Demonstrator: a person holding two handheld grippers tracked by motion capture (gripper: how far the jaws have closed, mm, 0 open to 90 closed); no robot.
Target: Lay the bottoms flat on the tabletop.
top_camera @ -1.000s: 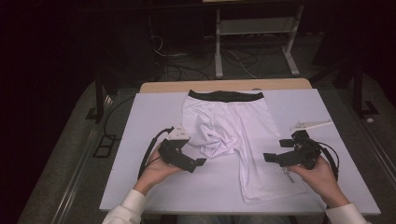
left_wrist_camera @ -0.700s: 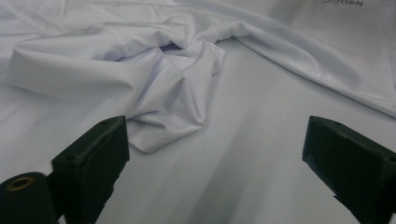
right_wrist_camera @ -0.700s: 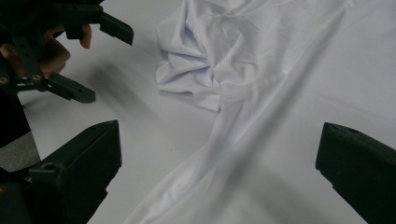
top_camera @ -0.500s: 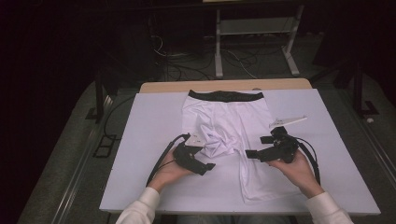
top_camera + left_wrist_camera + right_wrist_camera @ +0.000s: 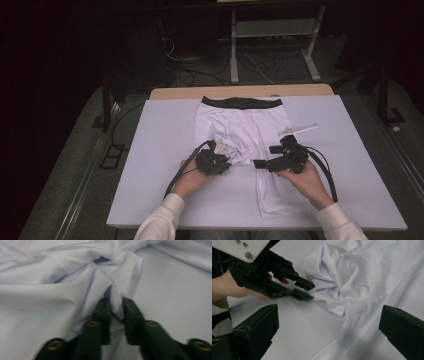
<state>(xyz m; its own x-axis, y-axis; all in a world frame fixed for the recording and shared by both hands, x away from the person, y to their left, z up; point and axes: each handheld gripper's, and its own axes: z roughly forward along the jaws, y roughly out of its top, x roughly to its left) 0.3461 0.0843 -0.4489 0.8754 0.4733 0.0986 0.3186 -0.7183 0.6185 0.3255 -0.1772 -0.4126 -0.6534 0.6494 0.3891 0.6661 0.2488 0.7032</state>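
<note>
One pair of white shorts [image 5: 235, 132] lies mid-tabletop [image 5: 150, 165], its black waistband [image 5: 241, 103] at twelve o'clock. Two claws: the left claw [image 5: 115, 308], just closing, pinches a bunched fold at seven o'clock; the right claw [image 5: 259, 163] gapes empty. The right leg's hem is hidden by the hand.

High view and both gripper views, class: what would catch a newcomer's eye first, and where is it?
The white shorts with a dark waistband, spread mid-table on a pale board, stand out first. Next, the left tongs, which have just been closing, pinch a bunched fold at the shorts' left leg. The right tongs hover wide open over the right leg.
</note>
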